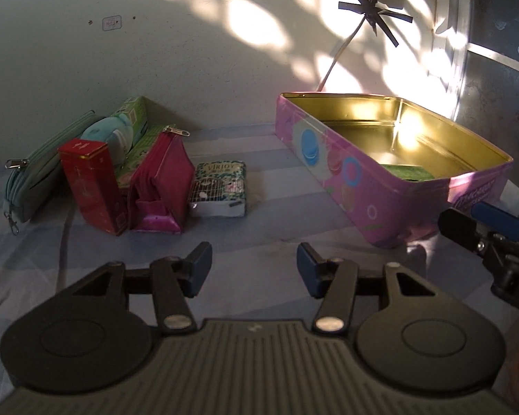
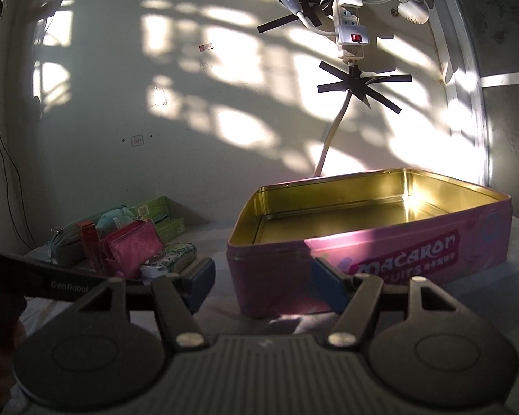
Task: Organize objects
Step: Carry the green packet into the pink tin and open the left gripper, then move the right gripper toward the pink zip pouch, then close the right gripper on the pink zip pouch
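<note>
The left gripper (image 1: 254, 269) is parted and empty; the right gripper (image 2: 263, 280) is likewise empty. The open pink tin (image 1: 380, 193), rigid, glossy metal, sits on the striped sheet (image 1: 259, 235) by the wall. The tissue pack (image 1: 219, 186), soft and light, appears best gripped across its narrow sides.

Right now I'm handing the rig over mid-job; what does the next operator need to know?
Left claw: open, empty, low over the bedsheet.
Right claw: open, empty, in front of the pink tin.
Done: one green packet lies in the tin.
Left: the grey-green pouch, red box, magenta pouch, blue plush, green box and tissue pack are clustered left of the tin.
</note>
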The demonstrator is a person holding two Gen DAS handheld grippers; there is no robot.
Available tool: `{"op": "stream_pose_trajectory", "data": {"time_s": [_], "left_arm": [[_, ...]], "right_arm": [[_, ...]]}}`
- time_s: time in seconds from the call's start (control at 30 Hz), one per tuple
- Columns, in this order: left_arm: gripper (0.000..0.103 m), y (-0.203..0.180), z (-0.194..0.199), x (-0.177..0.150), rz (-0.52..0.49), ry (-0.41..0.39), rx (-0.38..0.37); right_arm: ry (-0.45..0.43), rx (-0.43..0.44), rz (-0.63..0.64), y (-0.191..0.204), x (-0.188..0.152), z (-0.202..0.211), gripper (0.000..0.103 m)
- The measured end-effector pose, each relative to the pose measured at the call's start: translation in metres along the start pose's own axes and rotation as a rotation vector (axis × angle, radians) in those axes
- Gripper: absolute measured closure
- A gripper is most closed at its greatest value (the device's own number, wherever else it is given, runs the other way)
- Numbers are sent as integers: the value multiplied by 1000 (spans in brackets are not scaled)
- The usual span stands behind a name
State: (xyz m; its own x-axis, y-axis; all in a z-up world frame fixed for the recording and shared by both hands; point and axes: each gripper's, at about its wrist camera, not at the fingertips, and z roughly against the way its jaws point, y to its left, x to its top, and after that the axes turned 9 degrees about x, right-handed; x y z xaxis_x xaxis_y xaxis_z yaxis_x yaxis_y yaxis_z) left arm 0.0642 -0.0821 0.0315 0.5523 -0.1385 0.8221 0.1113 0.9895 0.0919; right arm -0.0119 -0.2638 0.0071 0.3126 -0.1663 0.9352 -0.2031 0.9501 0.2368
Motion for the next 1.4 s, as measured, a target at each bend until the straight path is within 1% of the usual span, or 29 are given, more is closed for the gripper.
{"op": "stream_pose_trajectory", "data": {"time_s": [0.03,0.1,0.17,0.27,0.57,0.73,0.9,1.17,1.27,1.33,1.4], "left_arm": [[46,3,-1,-2,2,6,17],[46,8,-2,-5,12,19,43],[46,13,-3,-8,13,23,70],[46,20,-4,-10,10,18,113],[45,53,-11,-17,16,14,211],[45,67,-18,-18,40,23,224],[45,71,-22,-19,54,23,216],[45,83,-24,-21,112,28,161],[43,88,-22,-21,144,15,149],[43,94,-20,-21,175,-6,156],[42,103,-19,-20,218,-31,181]], "right_arm": [[14,3,-15,1,-2,-1,39],[44,-16,-4,8,-6,-5,40],[45,-26,14,13,-6,-5,40],[65,-15,8,19,-5,-8,40],[124,-3,89,45,-9,-23,40],[149,5,103,54,-9,-29,40],[169,18,120,61,-9,-34,40],[206,33,145,71,-9,-45,40],[222,54,164,78,-8,-52,40],[225,73,187,84,-5,-59,40],[229,97,228,95,-1,-71,46]]}}
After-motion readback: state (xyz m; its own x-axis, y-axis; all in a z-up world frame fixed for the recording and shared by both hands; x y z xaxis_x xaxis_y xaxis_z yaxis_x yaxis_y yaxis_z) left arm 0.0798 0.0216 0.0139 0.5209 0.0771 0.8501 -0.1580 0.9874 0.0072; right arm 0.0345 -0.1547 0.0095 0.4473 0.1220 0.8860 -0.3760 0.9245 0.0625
